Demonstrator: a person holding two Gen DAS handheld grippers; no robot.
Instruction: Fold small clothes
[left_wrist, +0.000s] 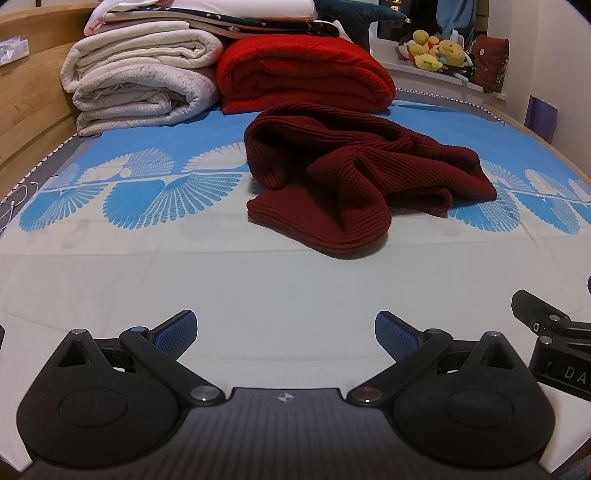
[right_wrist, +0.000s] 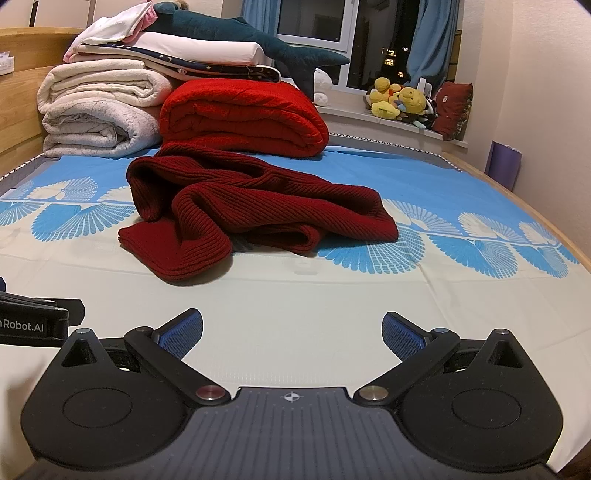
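A dark red ribbed knit garment (left_wrist: 354, 177) lies crumpled on the bed sheet (left_wrist: 258, 280), ahead of both grippers; it also shows in the right wrist view (right_wrist: 251, 210). My left gripper (left_wrist: 286, 334) is open and empty, low over the pale part of the sheet, well short of the garment. My right gripper (right_wrist: 291, 334) is open and empty too, beside the left one and equally short of the garment. Part of the right gripper's body (left_wrist: 554, 339) shows at the right edge of the left wrist view.
A folded bright red blanket (left_wrist: 303, 74) and a stack of cream blankets (left_wrist: 140, 77) lie behind the garment. A wooden headboard (left_wrist: 26, 110) runs along the left. Plush toys (right_wrist: 399, 99) sit on the windowsill; a wall stands at right.
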